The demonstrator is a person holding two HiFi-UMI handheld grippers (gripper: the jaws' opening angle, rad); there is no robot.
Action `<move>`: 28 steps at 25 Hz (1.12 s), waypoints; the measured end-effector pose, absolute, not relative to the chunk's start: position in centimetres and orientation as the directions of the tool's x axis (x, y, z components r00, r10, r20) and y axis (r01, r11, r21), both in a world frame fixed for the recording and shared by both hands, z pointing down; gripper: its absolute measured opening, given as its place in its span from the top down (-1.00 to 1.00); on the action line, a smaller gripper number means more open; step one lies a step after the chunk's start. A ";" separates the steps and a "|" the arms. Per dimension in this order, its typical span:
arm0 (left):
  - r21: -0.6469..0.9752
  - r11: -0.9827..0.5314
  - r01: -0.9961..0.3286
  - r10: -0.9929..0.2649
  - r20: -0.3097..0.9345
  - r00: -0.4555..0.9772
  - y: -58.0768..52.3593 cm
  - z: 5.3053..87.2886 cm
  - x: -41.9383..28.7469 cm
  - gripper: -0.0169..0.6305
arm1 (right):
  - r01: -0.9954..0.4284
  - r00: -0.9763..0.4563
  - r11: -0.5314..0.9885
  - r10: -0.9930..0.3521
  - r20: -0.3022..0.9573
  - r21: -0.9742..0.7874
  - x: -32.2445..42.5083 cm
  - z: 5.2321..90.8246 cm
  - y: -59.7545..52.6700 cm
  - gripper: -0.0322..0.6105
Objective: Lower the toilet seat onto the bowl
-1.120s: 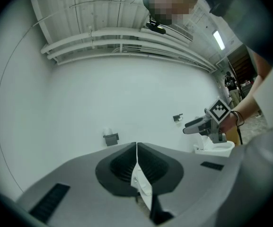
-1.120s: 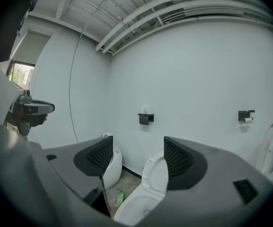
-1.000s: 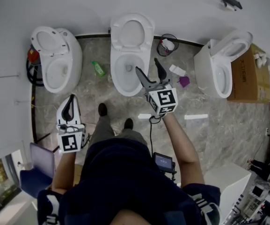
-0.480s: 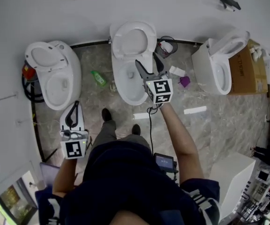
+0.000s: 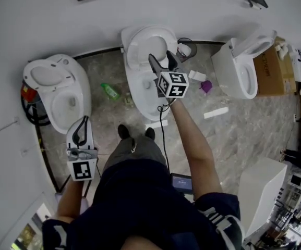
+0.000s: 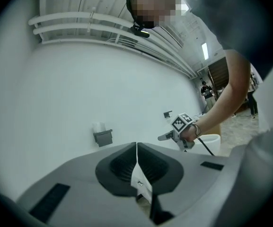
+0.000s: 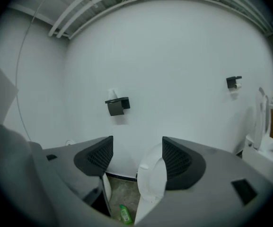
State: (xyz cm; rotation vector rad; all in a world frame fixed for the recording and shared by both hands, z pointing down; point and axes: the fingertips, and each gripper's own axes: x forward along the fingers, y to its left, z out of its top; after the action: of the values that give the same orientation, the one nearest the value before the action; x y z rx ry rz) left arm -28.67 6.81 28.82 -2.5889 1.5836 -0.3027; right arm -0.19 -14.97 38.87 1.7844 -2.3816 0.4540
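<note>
Jaws spread wide, the right hand-held gripper [image 5: 160,60] is stretched out toward the toilet seat [image 5: 147,43], which stands raised above the bowl [image 5: 141,95]. Its own view shows the seat's rim between the jaws, nearer the right one, probably lining up a pinch. The left hand-held gripper [image 5: 81,128], pressed together and empty, hangs unused at the person's side. Half a second ago the right one hovered over the bowl; it has since advanced to the seat.

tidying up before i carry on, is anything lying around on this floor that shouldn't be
Yes. A green bottle lies on the floor between the left toilet and the middle toilet. Right of the middle toilet, a purple object, a white box and a white strip are scattered about. No spill shows.
</note>
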 end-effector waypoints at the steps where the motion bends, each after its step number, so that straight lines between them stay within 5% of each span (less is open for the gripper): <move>1: -0.179 -0.459 -0.870 -0.888 0.132 0.441 6.4 29.1 -28.8 0.87 | -0.952 -0.286 0.238 -0.915 0.285 -0.192 0.0 39.4 -15.8 -0.15; 16: -0.197 -0.411 -0.890 -0.904 0.211 0.371 1.7 31.7 -27.9 0.87 | -0.772 -0.258 0.038 -0.931 0.259 -0.635 3.7 44.8 -28.3 -0.14; 28: -0.200 -0.411 -0.889 -0.896 0.270 0.353 0.0 33.8 -28.0 0.87 | -0.456 -0.156 -0.149 -0.957 0.244 -0.877 6.5 50.7 -33.9 0.00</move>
State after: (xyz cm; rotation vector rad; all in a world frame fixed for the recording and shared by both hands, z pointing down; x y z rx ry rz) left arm -28.02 0.01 33.75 -2.5688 1.6946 -0.5317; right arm 6.48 -33.85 50.67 2.2623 -2.2735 1.8014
